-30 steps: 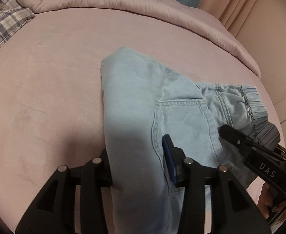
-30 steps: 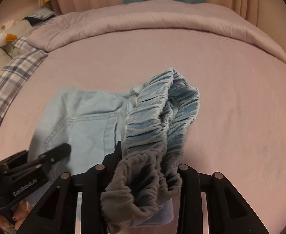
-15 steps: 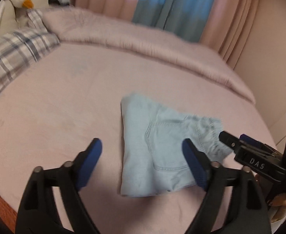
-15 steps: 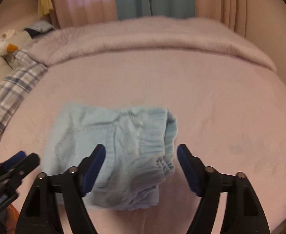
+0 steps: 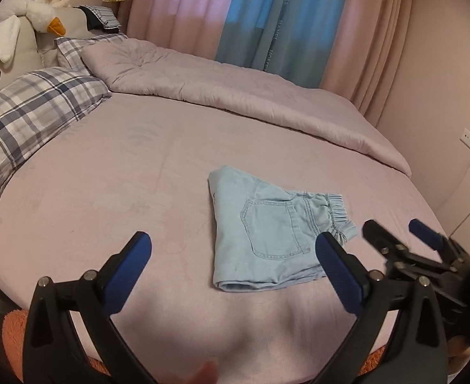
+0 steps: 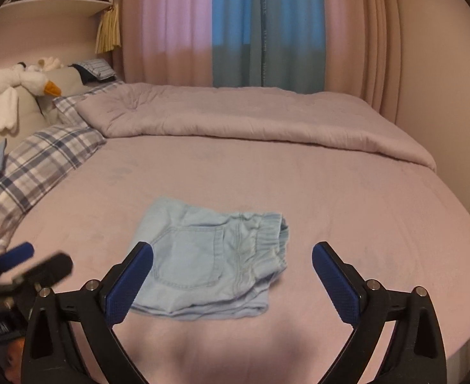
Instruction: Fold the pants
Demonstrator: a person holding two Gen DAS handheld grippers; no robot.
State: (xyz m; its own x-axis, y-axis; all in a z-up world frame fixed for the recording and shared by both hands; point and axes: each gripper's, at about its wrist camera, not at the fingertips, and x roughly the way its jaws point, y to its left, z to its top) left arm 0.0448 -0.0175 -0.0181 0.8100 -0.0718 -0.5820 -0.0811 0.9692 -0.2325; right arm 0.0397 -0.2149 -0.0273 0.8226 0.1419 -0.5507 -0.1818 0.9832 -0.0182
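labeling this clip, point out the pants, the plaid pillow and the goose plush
pants (image 5: 268, 236), left wrist view, back pocket
plaid pillow (image 5: 39, 112), left wrist view, top face
goose plush (image 6: 36, 83), right wrist view, head

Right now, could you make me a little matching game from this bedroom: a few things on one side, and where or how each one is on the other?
Things:
1. pants
2. plaid pillow
3. stuffed goose
4. left gripper

Places or states:
A. draped on the headboard
B. open, holding nothing
C. folded, flat on the sheet
D. at the bed's left edge, beside the folded duvet

Pairs: 1-C, 2-D, 3-A, 4-B
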